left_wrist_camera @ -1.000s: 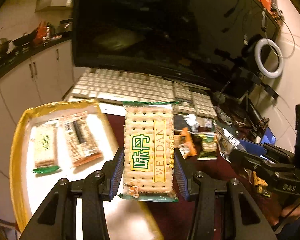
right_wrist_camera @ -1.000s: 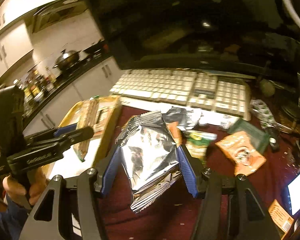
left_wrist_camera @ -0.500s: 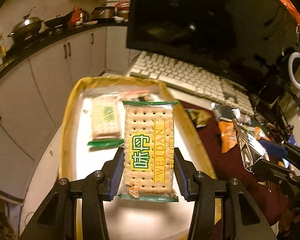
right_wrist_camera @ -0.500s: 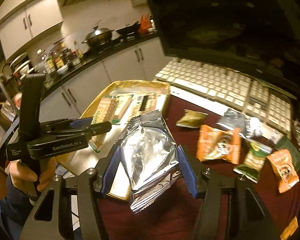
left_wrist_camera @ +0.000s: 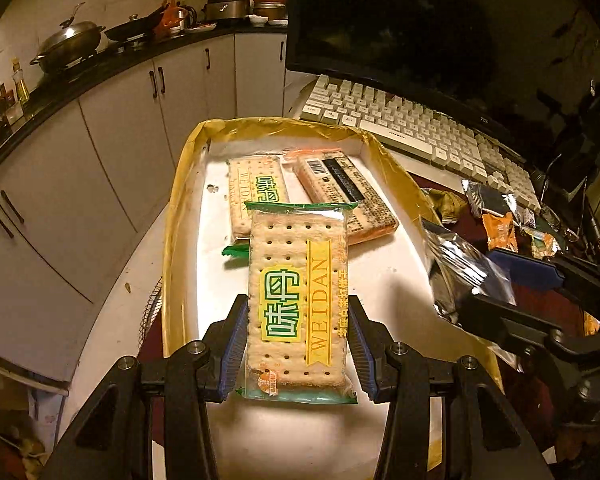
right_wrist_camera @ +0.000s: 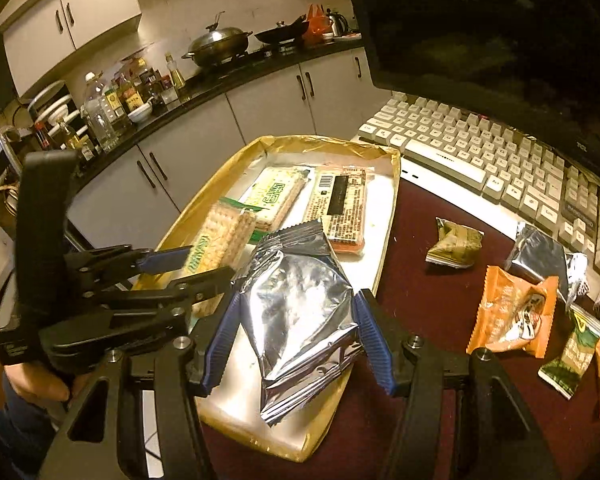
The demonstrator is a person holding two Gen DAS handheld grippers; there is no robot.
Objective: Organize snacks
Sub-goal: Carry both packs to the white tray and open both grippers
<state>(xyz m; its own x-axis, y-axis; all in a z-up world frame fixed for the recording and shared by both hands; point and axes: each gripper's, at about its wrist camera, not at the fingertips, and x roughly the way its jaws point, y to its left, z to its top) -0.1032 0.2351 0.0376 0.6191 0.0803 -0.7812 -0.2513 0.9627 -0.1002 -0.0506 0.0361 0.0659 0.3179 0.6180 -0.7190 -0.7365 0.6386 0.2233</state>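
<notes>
Shallow rectangular cardboard tray (left_wrist_camera: 384, 160) with yellow-taped rim and white floor, at the table's edge. Since a second ago both grippers have travelled from above the dark red tabletop (right_wrist_camera: 428, 312) to above this tray, so both snacks are likely about to be set down.

Left gripper (left_wrist_camera: 297, 344): jaws clamped on the long edges of a clear-wrapped green-and-yellow cracker packet (left_wrist_camera: 297, 296), held over the tray's near half.

Right gripper (right_wrist_camera: 295, 336): jaws clamped on a crinkled silver foil pouch (right_wrist_camera: 300, 304), over the tray's near right rim.

Already at the tray's far end: a matching cracker packet (left_wrist_camera: 255, 196) and an orange-edged packet (left_wrist_camera: 348, 196), barcode up, side by side. The near floor is bare and open for both. Loose small packets (right_wrist_camera: 512, 312) remain right of the tray.
</notes>
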